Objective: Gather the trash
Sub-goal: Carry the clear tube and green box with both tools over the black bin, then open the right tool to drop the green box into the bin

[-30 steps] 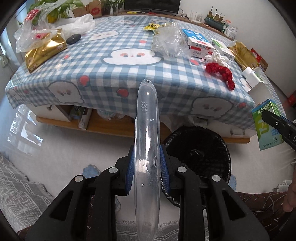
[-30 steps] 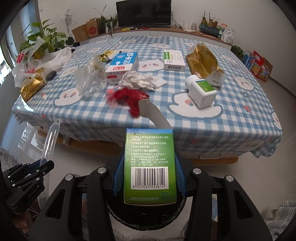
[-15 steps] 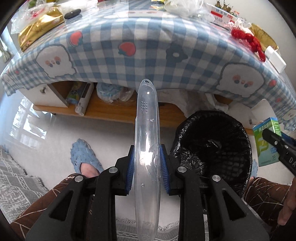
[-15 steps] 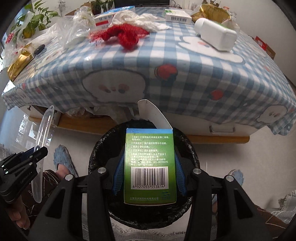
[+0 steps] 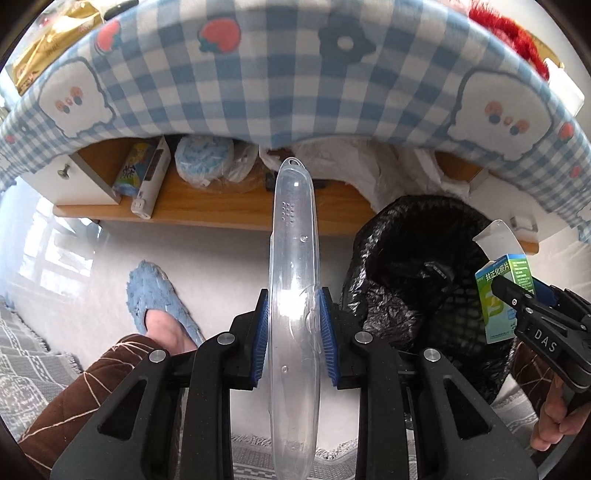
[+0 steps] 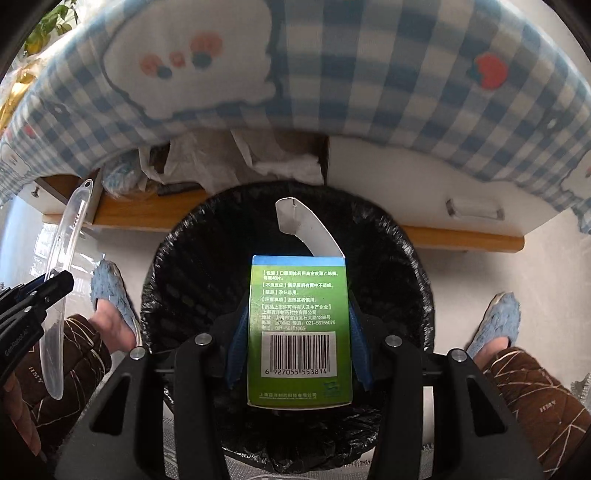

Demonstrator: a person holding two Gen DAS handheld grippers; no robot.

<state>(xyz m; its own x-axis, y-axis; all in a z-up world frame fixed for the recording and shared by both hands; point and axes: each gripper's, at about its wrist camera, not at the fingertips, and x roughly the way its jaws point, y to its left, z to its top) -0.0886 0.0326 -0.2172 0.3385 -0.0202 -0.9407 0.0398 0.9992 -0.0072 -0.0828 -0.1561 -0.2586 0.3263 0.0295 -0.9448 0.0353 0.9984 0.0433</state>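
Observation:
My left gripper point(image 5: 293, 325) is shut on a long clear plastic case point(image 5: 293, 280), held upright over the floor to the left of the bin. My right gripper point(image 6: 297, 332) is shut on a green medicine box point(image 6: 299, 325) with its top flap open, held right over the black-lined trash bin point(image 6: 184, 266). The bin also shows in the left wrist view point(image 5: 406, 266), with the green box point(image 5: 504, 295) at its right rim. The clear case shows at the left of the right wrist view point(image 6: 62, 280).
The low table with a blue checked cloth point(image 5: 295, 74) overhangs the bin; its wooden shelf point(image 5: 221, 210) holds bags and boxes. The person's feet in blue slippers point(image 6: 110, 291) flank the bin. Red netting point(image 5: 509, 33) and a gold bag point(image 5: 48, 55) lie on the table.
Both grippers have dropped lower and nearer the table's edge. The green box now hangs over the bin's opening; the clear case stays to the bin's left.

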